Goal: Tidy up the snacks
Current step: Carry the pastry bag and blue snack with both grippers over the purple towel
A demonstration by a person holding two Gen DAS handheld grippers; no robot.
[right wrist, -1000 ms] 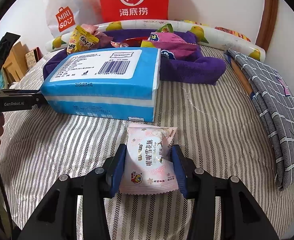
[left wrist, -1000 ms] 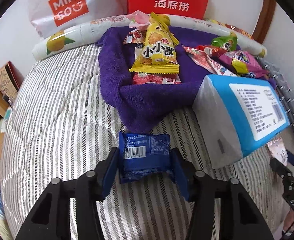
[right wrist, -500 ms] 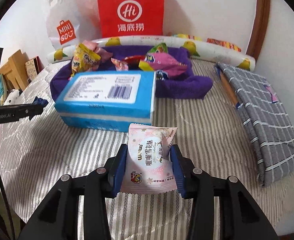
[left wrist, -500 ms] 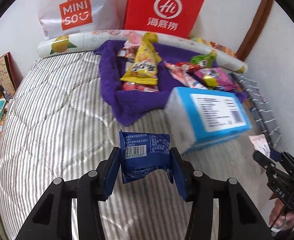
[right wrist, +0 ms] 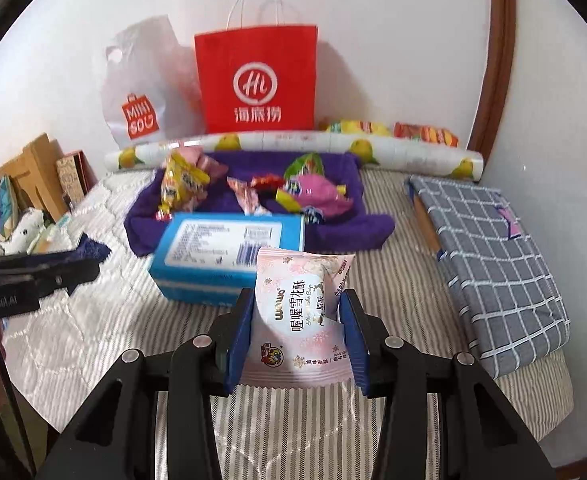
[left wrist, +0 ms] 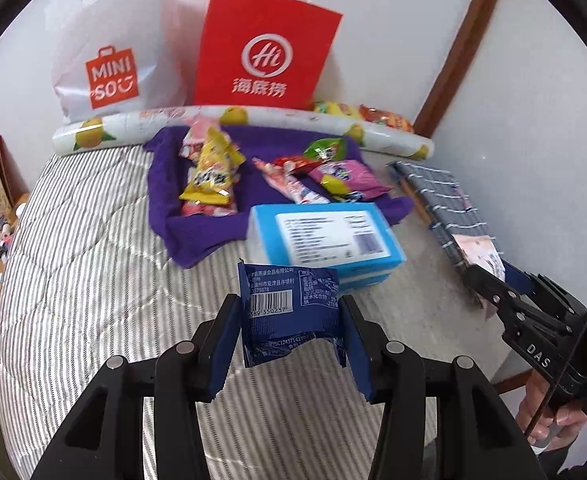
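My left gripper is shut on a dark blue snack packet, held above the striped bed. My right gripper is shut on a pink snack packet, also held above the bed; it shows at the right of the left wrist view. Several snack packets lie on a purple towel at the back, among them a yellow packet and a magenta packet. A blue tissue pack lies in front of the towel.
A red paper bag and a white Miniso bag stand against the wall behind a rolled lemon-print mat. A folded grey checked cloth lies at the right. Boxes and a plush toy stand left of the bed.
Both grippers have drawn back and up from the bed, each still holding its packet. The tissue pack and towel now look farther away.
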